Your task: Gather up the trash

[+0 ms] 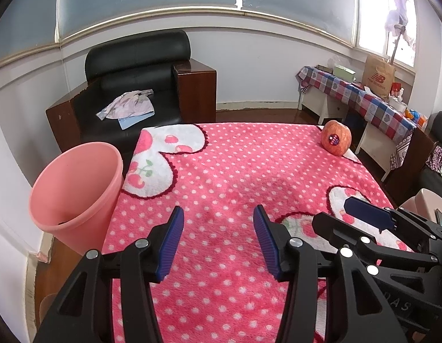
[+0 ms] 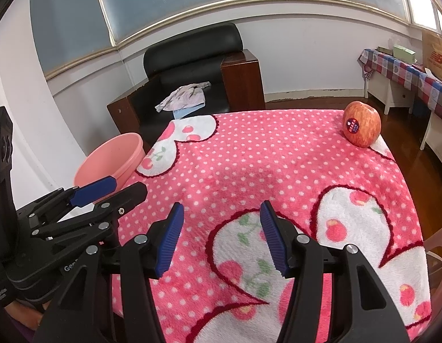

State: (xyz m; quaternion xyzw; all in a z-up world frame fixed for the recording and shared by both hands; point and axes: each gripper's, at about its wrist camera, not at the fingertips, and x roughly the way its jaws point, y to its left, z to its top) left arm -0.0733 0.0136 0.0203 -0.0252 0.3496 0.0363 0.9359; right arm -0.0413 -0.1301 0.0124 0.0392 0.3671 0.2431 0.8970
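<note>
I see a pink dotted blanket (image 1: 221, 177) covering the counter, an armchair (image 1: 135, 85) behind, the bin (image 1: 75, 188) at its left edge, the apple (image 2: 361, 123) far right, both grippers' (image 1: 218, 240) (image 2: 222, 237) fingers apart, empty.

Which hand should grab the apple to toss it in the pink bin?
Probably the right. The apple sits at the far right corner of the blanket, on the open right gripper's side. The left gripper, also open and empty, is nearer the pink bin.
</note>
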